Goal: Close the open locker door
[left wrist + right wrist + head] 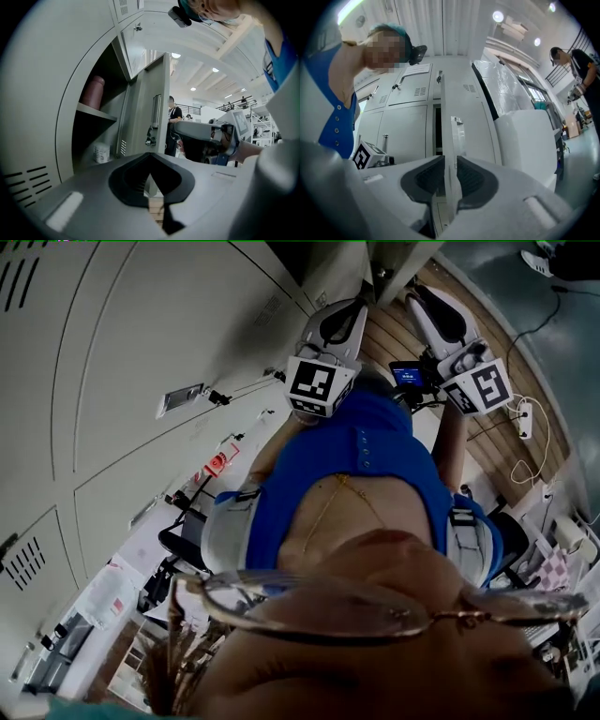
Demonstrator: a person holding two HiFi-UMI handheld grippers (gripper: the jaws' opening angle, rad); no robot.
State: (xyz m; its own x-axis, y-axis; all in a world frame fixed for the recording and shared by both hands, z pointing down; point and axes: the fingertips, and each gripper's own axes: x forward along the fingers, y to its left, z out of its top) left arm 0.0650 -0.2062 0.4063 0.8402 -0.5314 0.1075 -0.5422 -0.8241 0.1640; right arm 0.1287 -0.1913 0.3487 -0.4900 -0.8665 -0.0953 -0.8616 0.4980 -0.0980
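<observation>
The open grey locker door [151, 117] stands out from the locker bank, its latch [151, 138] facing my left gripper view. Inside the open locker a pink bottle [93, 92] stands on the shelf and a white can [101, 152] below it. My left gripper [151, 176] is shut and empty, short of the door. In the right gripper view the door [473, 131] is seen nearly edge-on. My right gripper [450, 180] is open, and the door's edge lies in the gap between its pads; I cannot tell whether they touch it. Both grippers' marker cubes [319, 382] [480, 385] show in the head view.
Closed grey lockers [141, 352] fill the left of the head view. A plastic-wrapped white cabinet [529, 136] stands right of the locker bank. People stand in the background [174, 112] [576, 61]. A cable and power strip [523, 418] lie on the wooden floor [394, 334].
</observation>
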